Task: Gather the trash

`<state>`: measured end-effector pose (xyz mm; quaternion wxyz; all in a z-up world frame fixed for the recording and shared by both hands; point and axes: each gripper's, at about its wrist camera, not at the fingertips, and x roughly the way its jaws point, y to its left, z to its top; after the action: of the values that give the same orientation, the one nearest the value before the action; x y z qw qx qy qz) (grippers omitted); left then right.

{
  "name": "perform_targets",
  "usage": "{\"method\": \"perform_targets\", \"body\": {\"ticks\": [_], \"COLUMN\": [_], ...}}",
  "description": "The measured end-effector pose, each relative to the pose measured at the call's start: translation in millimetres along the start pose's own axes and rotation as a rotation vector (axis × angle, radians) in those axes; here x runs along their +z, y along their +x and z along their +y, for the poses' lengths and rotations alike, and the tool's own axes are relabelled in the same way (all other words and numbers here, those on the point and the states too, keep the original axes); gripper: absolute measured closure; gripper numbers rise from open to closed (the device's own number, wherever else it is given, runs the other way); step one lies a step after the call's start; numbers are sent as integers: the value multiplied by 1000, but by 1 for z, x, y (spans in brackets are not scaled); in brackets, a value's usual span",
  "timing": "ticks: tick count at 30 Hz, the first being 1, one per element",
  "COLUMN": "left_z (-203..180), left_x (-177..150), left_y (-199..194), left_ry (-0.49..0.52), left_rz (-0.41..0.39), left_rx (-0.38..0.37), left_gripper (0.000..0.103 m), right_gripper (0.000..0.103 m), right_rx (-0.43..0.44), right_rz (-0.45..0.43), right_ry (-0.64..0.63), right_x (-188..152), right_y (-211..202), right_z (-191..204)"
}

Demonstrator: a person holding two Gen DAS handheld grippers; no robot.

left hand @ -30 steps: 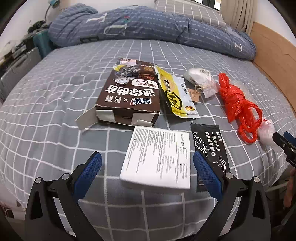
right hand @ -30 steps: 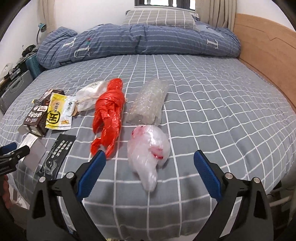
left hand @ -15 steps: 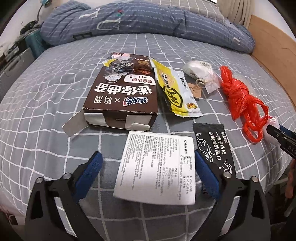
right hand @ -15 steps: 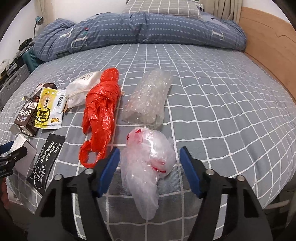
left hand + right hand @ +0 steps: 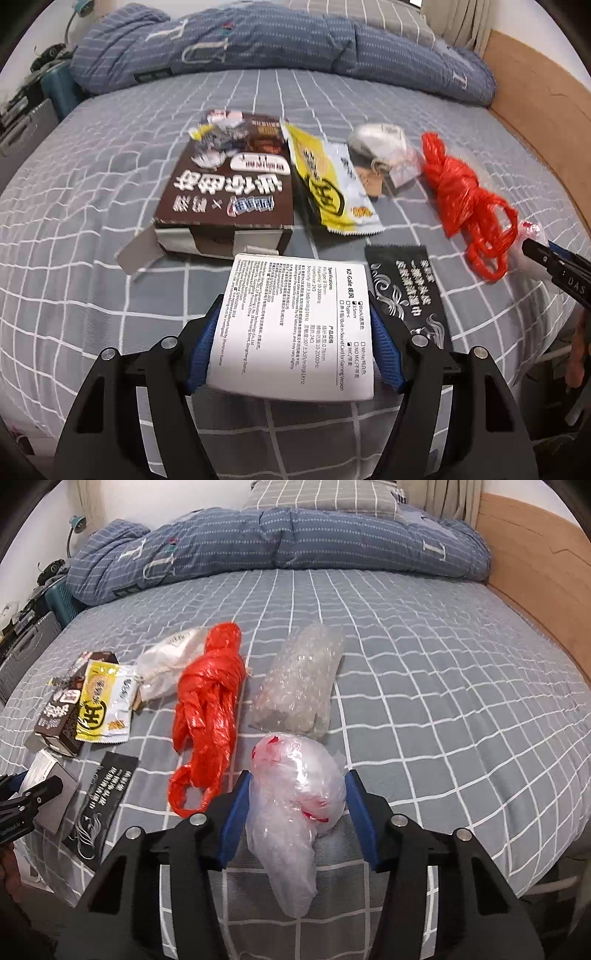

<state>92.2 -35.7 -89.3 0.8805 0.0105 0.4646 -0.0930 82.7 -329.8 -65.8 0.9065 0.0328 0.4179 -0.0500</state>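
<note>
On the bed (image 5: 424,701), left gripper (image 5: 291,343) has just closed onto the white box (image 5: 295,325); right gripper (image 5: 295,812) onto the clear bag (image 5: 295,805). Red bag (image 5: 210,705), black sachet (image 5: 410,295) lie between.

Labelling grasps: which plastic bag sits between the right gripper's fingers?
The clear bag with red print, nearest the camera. The red bag and bubble wrap lie beyond.

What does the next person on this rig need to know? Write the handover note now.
Left gripper: jaws have just been closing, pads now against the white box.
Right gripper: jaws have just been closing around the clear plastic bag; left pad touches it, right side unclear.
On the bed: red bag, bubble wrap, brown box, yellow packet, black sachet, white pouch.
Nothing lifted yet; everything is left to collect.
</note>
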Motion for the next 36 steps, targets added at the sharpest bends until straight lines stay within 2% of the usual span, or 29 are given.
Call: {"method": "perform_targets", "body": {"ticks": [13,27,36], "left_z": [-10,-20,-35], "left_x": [4,-13,-29], "left_y": [-47,-107,-128], "left_ry": [-9,-24,-9], "left_rz": [-79,-143,-147], "left_rx": [-4,-17,-25], "left_gripper": [34,34,34], "right_gripper": [54,54,54], "right_rx": [7,9,25], "right_rz": [-74,-125,-138], "right_ry": [-9,-36,-39], "right_x": [5,-12,-25], "right_y": [-48,-101,-131], "right_z": [6,9,15]}}
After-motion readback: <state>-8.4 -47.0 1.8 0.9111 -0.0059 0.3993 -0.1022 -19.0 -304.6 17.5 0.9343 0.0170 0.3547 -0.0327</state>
